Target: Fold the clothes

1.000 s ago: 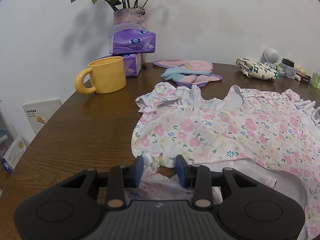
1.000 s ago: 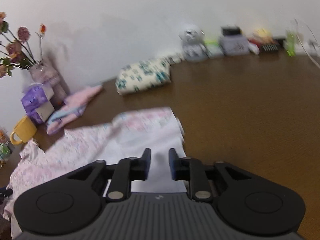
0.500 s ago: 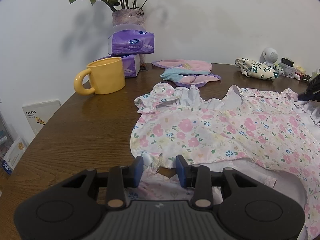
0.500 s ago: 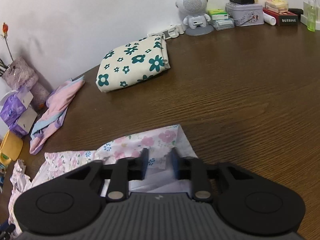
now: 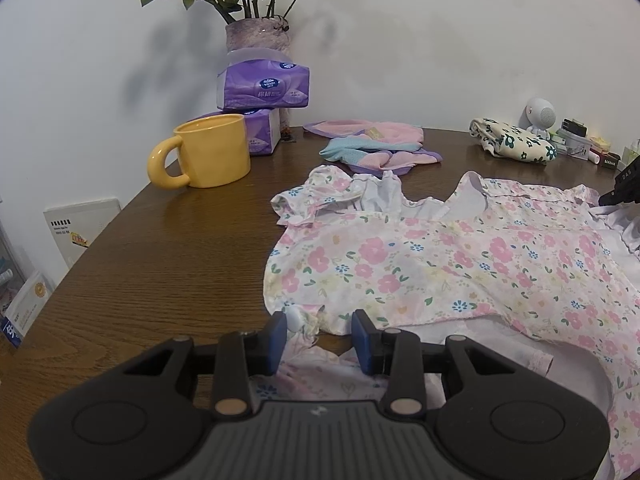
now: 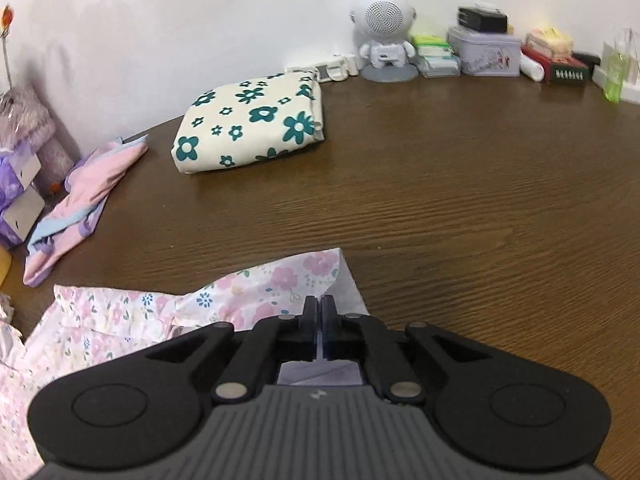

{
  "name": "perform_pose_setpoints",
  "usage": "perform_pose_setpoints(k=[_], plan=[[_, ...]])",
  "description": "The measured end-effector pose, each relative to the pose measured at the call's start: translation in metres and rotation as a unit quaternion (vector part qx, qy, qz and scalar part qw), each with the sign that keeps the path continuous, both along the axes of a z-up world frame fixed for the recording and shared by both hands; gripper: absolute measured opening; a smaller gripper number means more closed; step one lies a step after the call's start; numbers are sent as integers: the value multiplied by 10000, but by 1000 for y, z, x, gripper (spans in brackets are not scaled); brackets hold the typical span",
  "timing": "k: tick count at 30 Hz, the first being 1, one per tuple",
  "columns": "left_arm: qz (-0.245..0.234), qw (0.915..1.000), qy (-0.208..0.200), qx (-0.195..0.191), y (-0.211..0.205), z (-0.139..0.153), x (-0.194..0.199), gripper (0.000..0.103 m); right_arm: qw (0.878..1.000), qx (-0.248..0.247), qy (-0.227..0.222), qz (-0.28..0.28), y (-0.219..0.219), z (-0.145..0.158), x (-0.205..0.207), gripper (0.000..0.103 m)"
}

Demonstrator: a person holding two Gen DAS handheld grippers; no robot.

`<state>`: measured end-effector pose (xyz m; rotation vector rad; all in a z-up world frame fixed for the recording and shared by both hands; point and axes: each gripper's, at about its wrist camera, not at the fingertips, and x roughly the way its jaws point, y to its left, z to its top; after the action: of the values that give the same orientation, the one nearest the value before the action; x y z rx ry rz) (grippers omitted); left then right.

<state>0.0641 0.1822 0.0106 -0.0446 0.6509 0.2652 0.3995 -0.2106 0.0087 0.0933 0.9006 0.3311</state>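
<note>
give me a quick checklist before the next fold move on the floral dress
1. Right gripper shut on the floral dress corner: ok.
2. Left gripper gripping fabric: not ok, jaws open, hem lying between them.
3. Dress spread flat: not ok, sleeve bunched.
4. Table ahead of right gripper bare: ok.
5. Yellow mug apart from dress: ok.
6. Folded green-flower cloth out of the way: ok.

**The right gripper snaps shut on the dress**

The black right gripper was open half a second ago. Now its two fingers are squeezed together on the corner of the pink flowery cotton dress on the table.
</note>
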Motion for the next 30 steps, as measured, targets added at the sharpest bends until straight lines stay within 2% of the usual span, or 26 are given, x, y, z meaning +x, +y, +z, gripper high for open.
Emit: perform_pose_setpoints(k=[3,4,5,7,9,11,12,14,17,21,22,25,30], plan=[[-14,10000,-1,10,0,0,0,34,9999,14,-96,51,0,5,-8,20],[-20,10000,-4,12,-1,0,0,34,9998,12,-171,88,0,9,-15,39],[-27,10000,-5,10,-1,0,1,34,9996,10,-246,126,0,12,-21,54],[-39,10000,-7,7,-1,0,1,35,9990,7,-396,200,1,19,-34,57],[-41,10000,-13,-11,-1,0,0,37,9981,3,-545,275,1,26,-46,69],[-41,10000,-13,-44,-1,-1,0,42,9970,-1,-695,349,1,34,-59,86],[-49,10000,-12,-50,-1,-1,0,43,9963,-3,-769,386,2,37,-65,89],[-55,10000,-3,-40,-2,0,1,48,9944,-124,-913,527,6,41,-84,101],[-41,10000,-65,-41,-3,2,-1,58,9912,-248,-1073,740,11,44,-113,102],[-32,9991,-429,66,-12,15,-13,85,9871,-314,-1208,998,17,50,-150,102],[-40,9984,-547,104,-15,18,-18,89,9863,-305,-1239,1049,18,50,-158,102],[-166,9970,-747,107,-26,26,-28,94,9834,-384,-1351,1145,22,51,-182,103],[-303,9968,-700,-221,-39,28,-36,95,9807,-504,-1484,1172,30,48,-216,103]])
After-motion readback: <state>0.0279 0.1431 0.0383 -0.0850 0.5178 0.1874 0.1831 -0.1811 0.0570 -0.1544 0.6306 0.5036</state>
